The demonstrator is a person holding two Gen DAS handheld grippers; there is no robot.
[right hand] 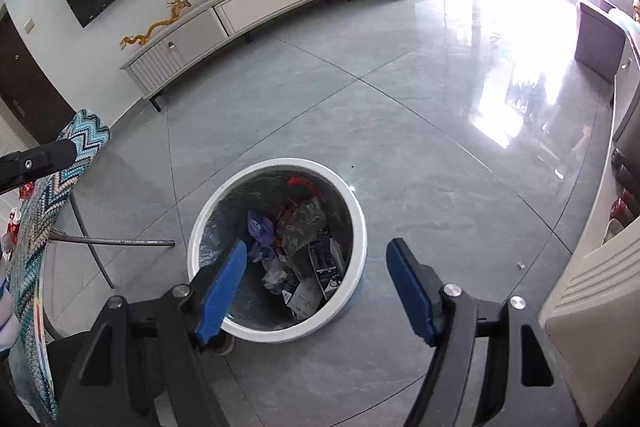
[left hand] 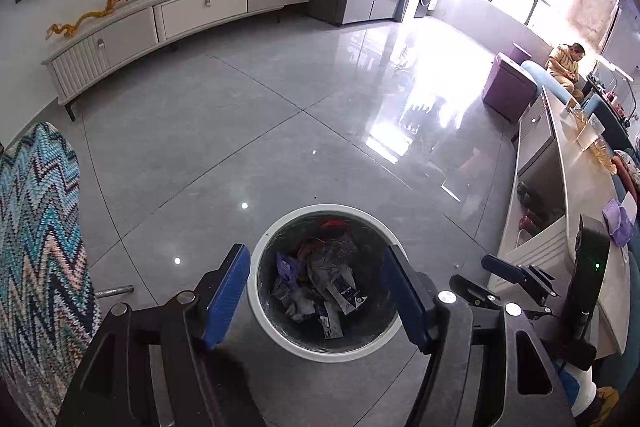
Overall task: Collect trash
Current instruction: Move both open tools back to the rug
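A round white-rimmed trash bin [left hand: 276,337] with a dark liner stands on the grey tiled floor. It holds crumpled wrappers, a carton and plastic [left hand: 320,279]. My left gripper [left hand: 316,259] hangs open and empty right above the bin. In the right wrist view the same bin [right hand: 360,211] lies below and a little left of my right gripper [right hand: 318,255], which is open and empty. The trash [right hand: 300,247] shows inside. The right gripper also shows in the left wrist view [left hand: 516,273], to the right of the bin.
A table with a zigzag knitted cloth [left hand: 36,247] stands at the left, its metal legs [right hand: 116,242] near the bin. A long white cabinet [left hand: 568,187] runs along the right. A TV stand [left hand: 180,15] is at the far wall. A person [left hand: 566,65] sits far right.
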